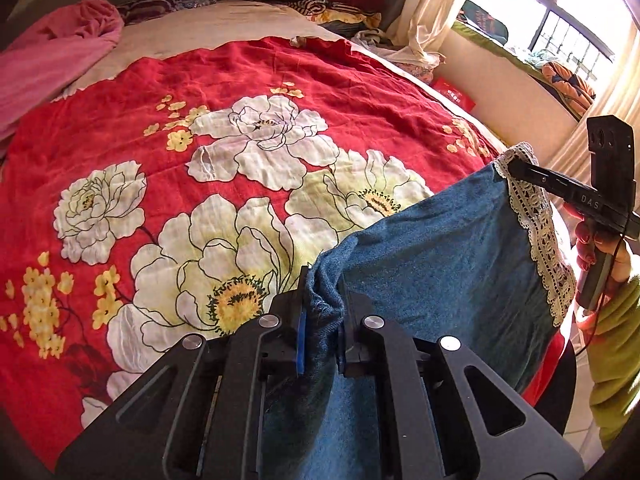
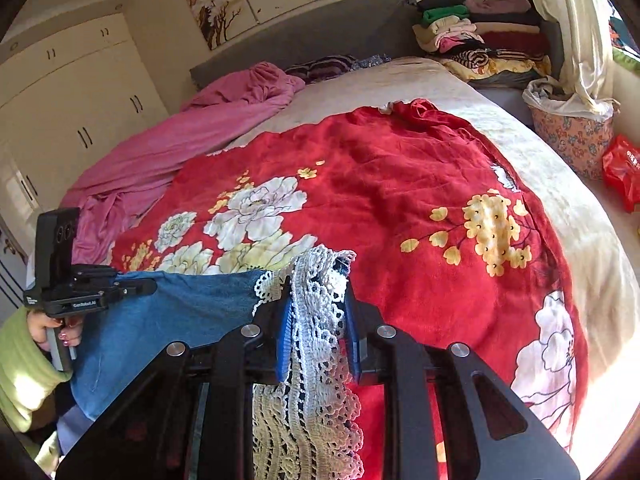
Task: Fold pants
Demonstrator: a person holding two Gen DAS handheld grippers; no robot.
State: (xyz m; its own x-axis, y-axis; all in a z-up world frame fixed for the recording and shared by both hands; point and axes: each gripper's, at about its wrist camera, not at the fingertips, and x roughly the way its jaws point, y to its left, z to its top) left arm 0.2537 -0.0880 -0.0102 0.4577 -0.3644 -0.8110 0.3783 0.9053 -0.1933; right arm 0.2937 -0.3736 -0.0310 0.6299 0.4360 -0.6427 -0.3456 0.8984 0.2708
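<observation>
Blue denim pants (image 1: pixel 440 248) with a white lace hem (image 1: pixel 540 232) hang stretched between my two grippers above the near edge of the bed. My left gripper (image 1: pixel 322 312) is shut on a bunched denim corner. In the left wrist view my right gripper (image 1: pixel 516 168) pinches the lace corner at the right. From the right wrist, my right gripper (image 2: pixel 316 320) is shut on the gathered lace hem (image 2: pixel 320 280), and my left gripper (image 2: pixel 140 286) holds the denim (image 2: pixel 180 312) at the left. A hand in a green sleeve holds each tool.
A red floral bedspread (image 1: pixel 200 160) covers the bed. A pink sheet (image 2: pixel 180 136) lies at the far left, folded clothes (image 2: pixel 472 40) are stacked at the headboard, and a floral basket (image 2: pixel 572 136) and a red bag (image 2: pixel 622 172) sit on the right.
</observation>
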